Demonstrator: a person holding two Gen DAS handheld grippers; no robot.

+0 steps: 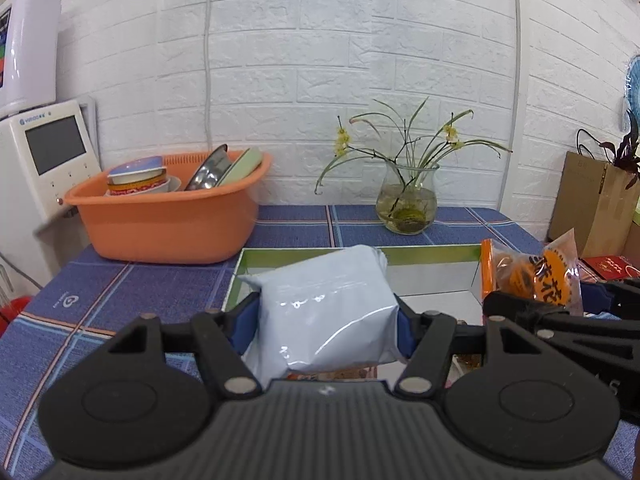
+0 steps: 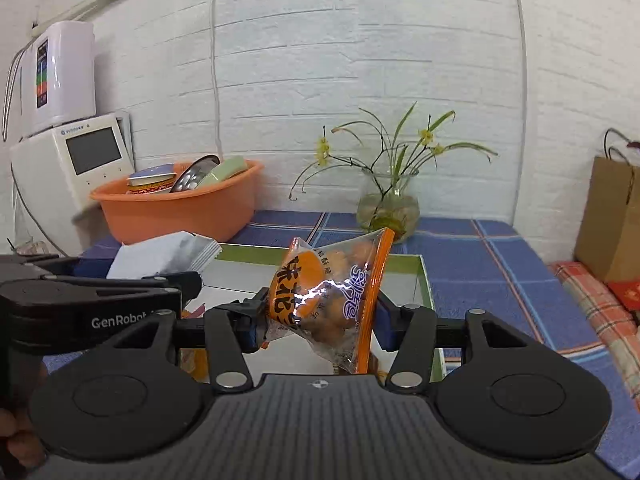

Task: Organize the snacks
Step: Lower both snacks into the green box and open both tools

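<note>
Left wrist view shows the left gripper (image 1: 326, 322) clamped on a pale grey packet (image 1: 326, 312), its blue pads (image 1: 245, 326) pressing both sides so the plastic bulges between them. The packet hangs above the near edge of a green-rimmed box (image 1: 420, 254) on the blue checked tablecloth (image 1: 160, 292). Right wrist view shows the right gripper (image 2: 320, 318) closed narrowly on an orange snack bag (image 2: 332, 300), which tilts up to the right over the same box (image 2: 424, 280). Each gripper appears at the edge of the other's view. An orange basin (image 1: 168, 220) of dishes and a glass vase (image 1: 408, 204) stand behind.
</note>
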